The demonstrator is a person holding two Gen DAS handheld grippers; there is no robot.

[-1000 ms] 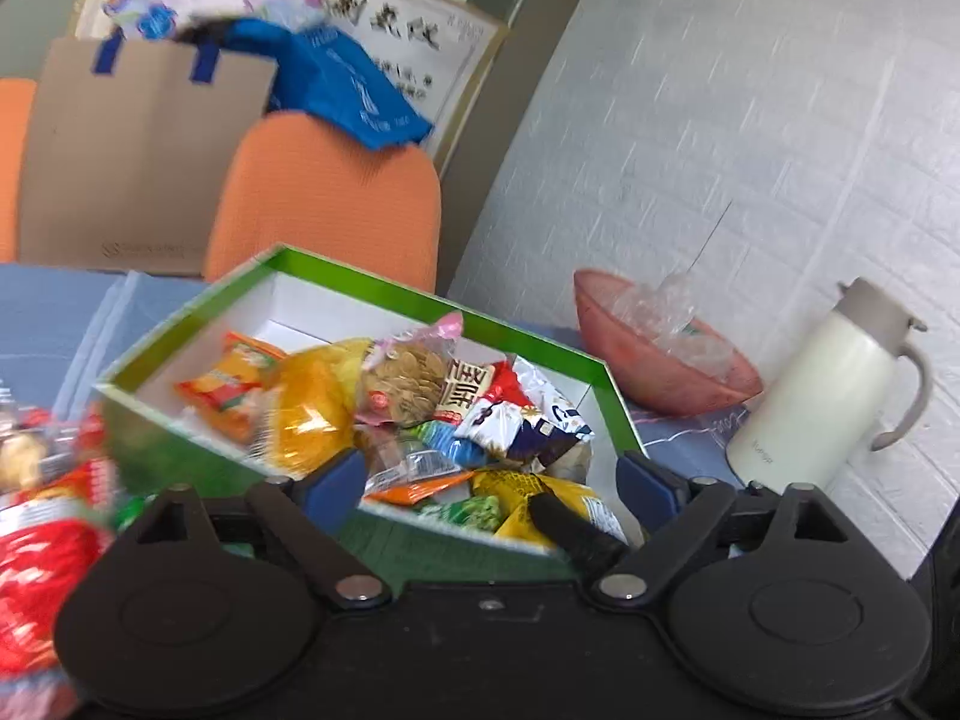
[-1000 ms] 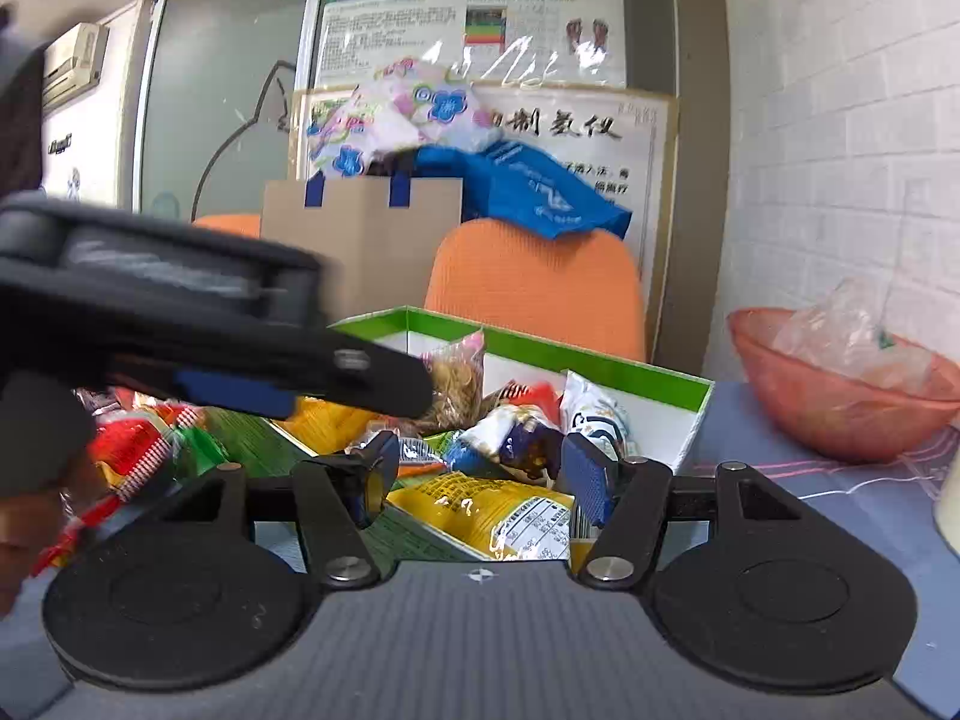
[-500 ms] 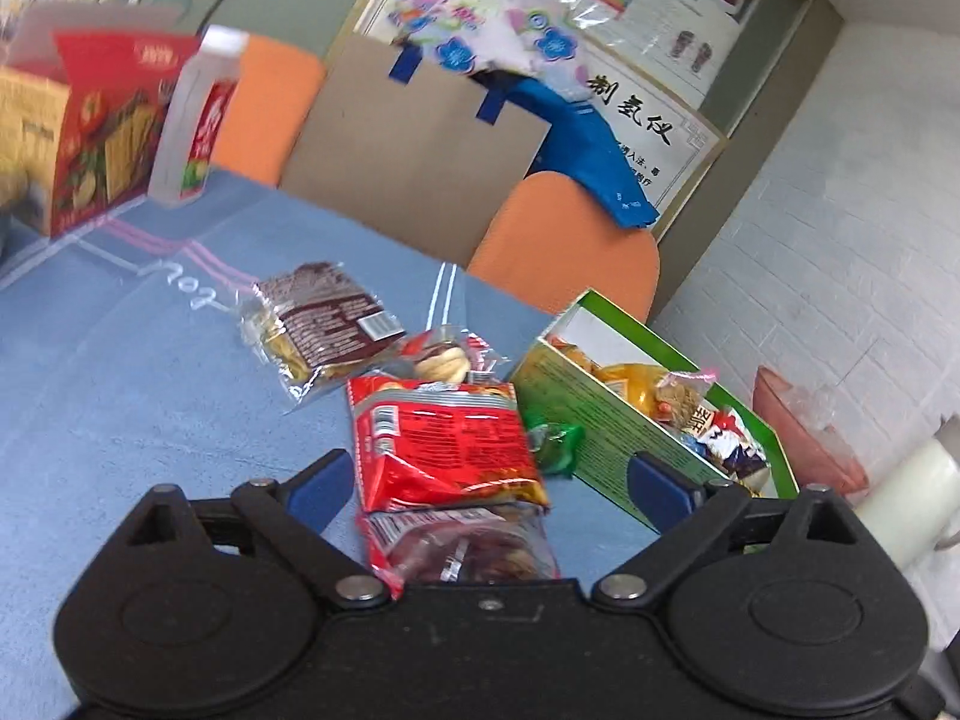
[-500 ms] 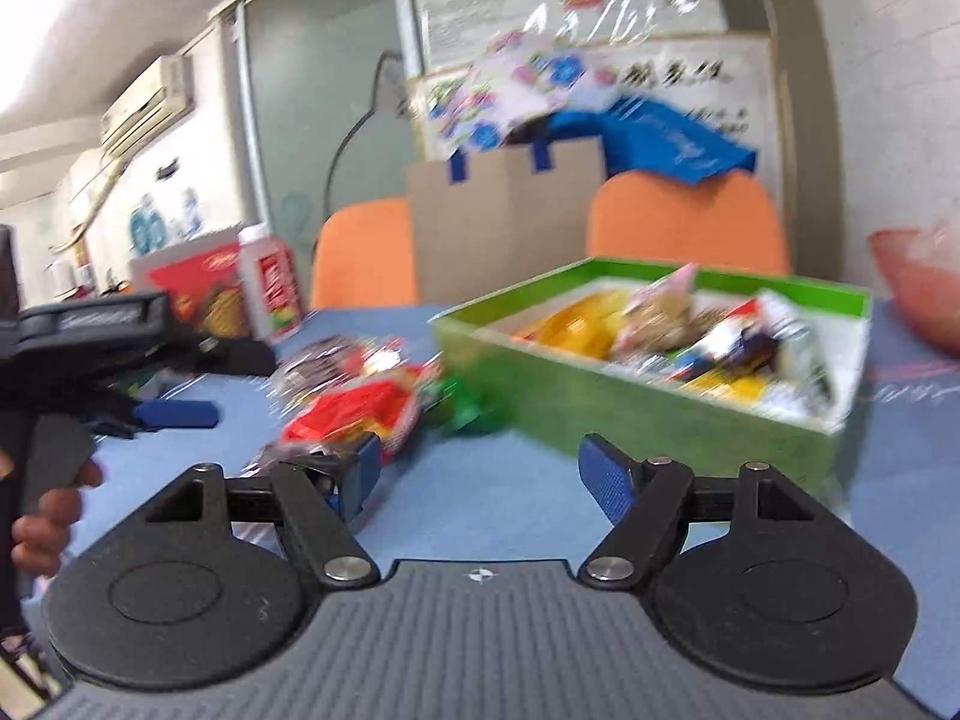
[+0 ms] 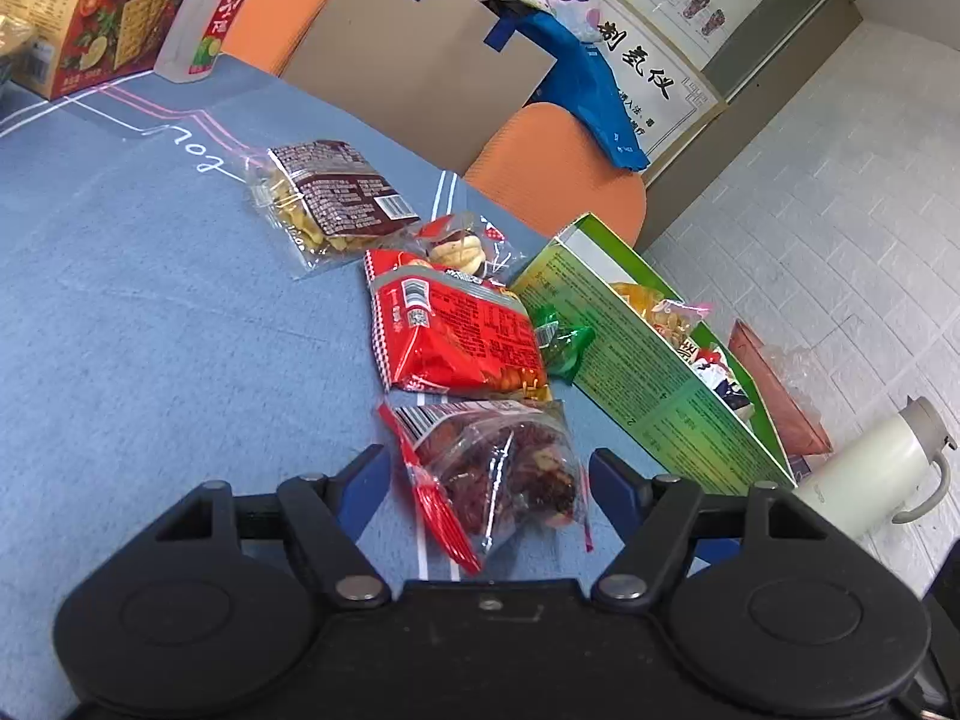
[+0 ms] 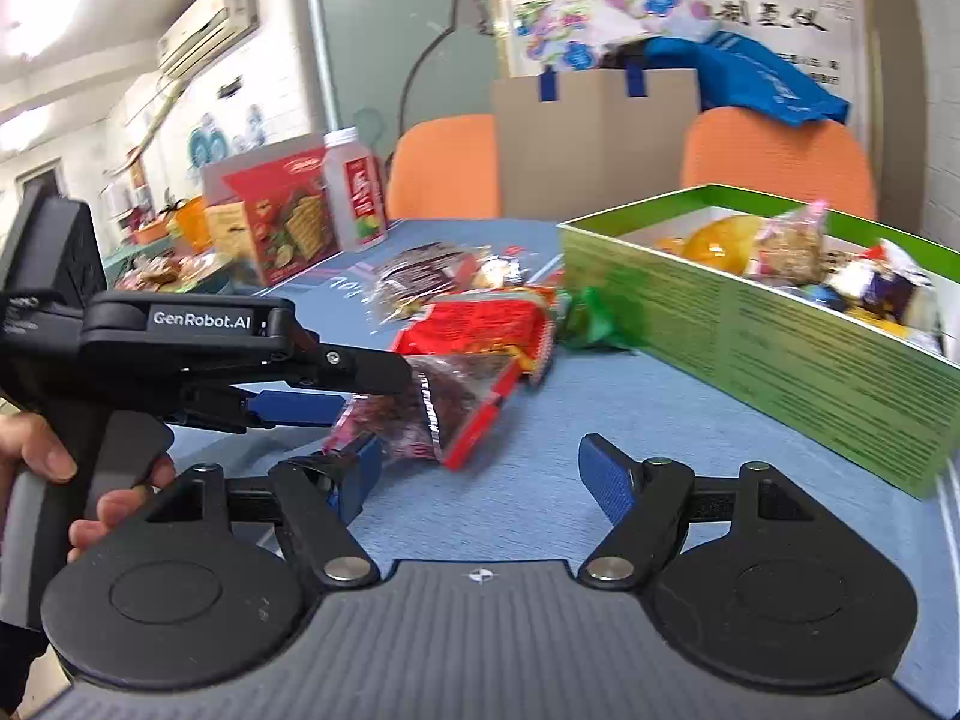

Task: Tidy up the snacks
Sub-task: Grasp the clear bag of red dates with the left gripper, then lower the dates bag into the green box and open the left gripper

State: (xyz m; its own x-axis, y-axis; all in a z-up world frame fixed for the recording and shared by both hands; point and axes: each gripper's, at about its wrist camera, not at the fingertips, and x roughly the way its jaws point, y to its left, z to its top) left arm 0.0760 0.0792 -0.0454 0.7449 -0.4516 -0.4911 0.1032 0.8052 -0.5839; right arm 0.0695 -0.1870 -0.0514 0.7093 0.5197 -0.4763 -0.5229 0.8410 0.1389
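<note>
A clear bag of dark red dried fruit (image 5: pixel 498 468) lies on the blue tablecloth between the fingers of my left gripper (image 5: pixel 489 474), which is open and straddles it. Beyond it lie a red packet (image 5: pixel 450 330), a small bun snack (image 5: pixel 459 246), a brown-labelled packet (image 5: pixel 336 192) and a green wrapper (image 5: pixel 561 342). The green box (image 5: pixel 648 372) holds several snacks at the right. In the right wrist view, my right gripper (image 6: pixel 483 474) is open and empty over bare cloth. The left gripper (image 6: pixel 372 393) reaches the fruit bag (image 6: pixel 438 414) from the left, beside the green box (image 6: pixel 750 348).
A red cracker box (image 5: pixel 90 6) and a white bottle (image 5: pixel 210 12) stand at the far left. A pink bowl (image 5: pixel 780 396) and a cream jug (image 5: pixel 870 480) sit right of the green box. Orange chairs (image 5: pixel 558 180) and cardboard stand behind. A hand (image 6: pixel 42 456) holds the left gripper.
My left gripper swung away from the green box, left and down to the loose packets, and now straddles the fruit bag. My right gripper drew back from the box toward the table's middle.
</note>
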